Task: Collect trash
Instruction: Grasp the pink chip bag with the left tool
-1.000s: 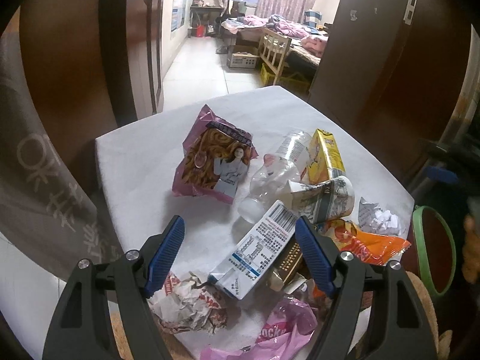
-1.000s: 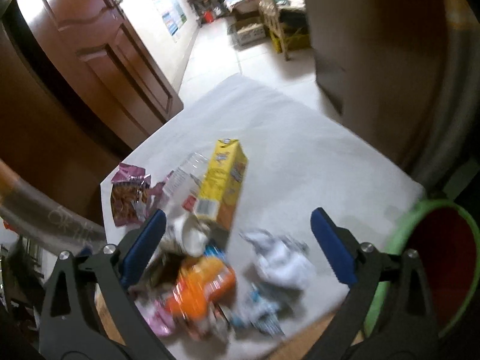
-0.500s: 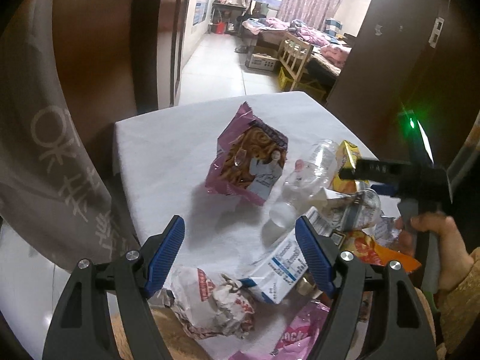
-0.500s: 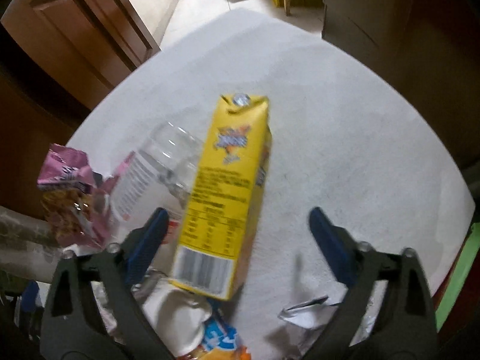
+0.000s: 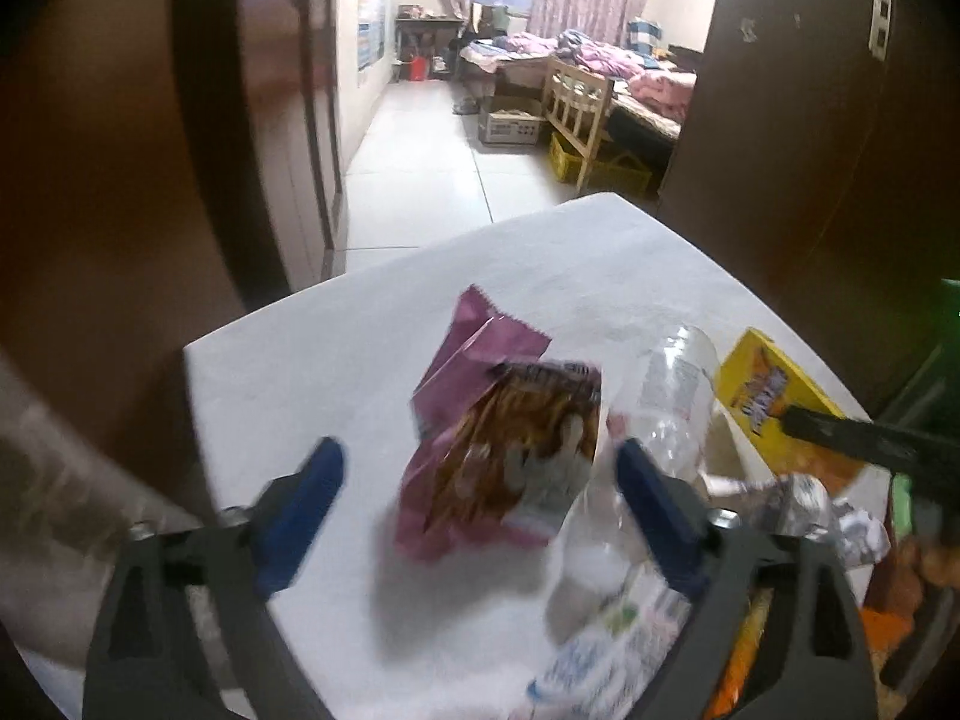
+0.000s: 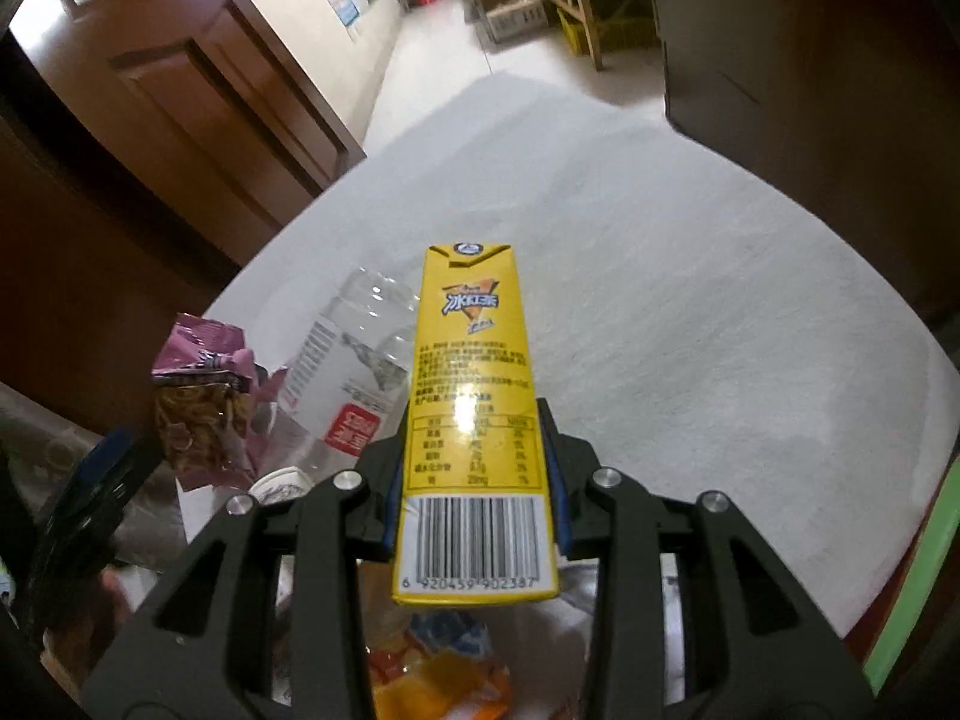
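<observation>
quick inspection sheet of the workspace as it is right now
surface: table under a white cloth, far half bare.
job's things: yellow drink carton; purple snack bag, lying between the left claw's fingers, untouched; clear plastic bottle on its side beside the carton; green-rimmed bin at the table's right edge.
clutter: orange wrapper and crumpled paper near the front edge.
grippers: right claw has just been closing and now clamps the carton's barcode end; left claw has just been opening, nothing gripped.
cables: nothing seen.
surroundings: brown wooden doors, tiled floor, a bed with pink bedding in the far room.
</observation>
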Demonstrator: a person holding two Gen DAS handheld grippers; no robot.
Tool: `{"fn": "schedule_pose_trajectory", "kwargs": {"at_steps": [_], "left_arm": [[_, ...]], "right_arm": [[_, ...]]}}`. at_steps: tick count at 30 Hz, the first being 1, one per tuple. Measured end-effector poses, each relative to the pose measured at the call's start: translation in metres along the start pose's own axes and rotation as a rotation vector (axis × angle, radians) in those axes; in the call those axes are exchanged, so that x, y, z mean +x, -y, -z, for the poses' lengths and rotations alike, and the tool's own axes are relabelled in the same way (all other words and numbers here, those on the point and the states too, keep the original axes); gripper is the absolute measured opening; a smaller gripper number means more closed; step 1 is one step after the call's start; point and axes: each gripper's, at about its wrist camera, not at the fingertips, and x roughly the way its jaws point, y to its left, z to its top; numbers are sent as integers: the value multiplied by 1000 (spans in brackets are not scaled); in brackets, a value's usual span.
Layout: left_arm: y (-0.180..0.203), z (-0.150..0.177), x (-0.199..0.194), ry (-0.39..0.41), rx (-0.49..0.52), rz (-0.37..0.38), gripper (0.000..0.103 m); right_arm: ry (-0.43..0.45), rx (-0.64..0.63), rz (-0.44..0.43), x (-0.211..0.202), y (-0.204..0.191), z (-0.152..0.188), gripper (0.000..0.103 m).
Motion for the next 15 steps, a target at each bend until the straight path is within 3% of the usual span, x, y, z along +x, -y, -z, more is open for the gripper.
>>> {"fn": "schedule_pose_trajectory", "kwargs": {"at_steps": [3, 9, 12, 14, 15], "left_arm": [[5, -8, 19, -21, 2, -1, 90], [8, -11, 61, -137, -2, -18, 91], [2, -14, 62, -137, -33, -23, 67], [-6, -16, 59, -137, -62, -12, 46], [-11, -18, 57, -142, -79, 1, 43]], "right_arm": [[4, 10, -19, -5, 4, 3, 35], [-25, 41, -50, 2, 18, 10, 35], [-21, 59, -68, 0, 22, 10, 35], [-12, 70, -77, -4, 24, 8, 35], [-5, 78, -84, -6, 24, 6, 35]]}}
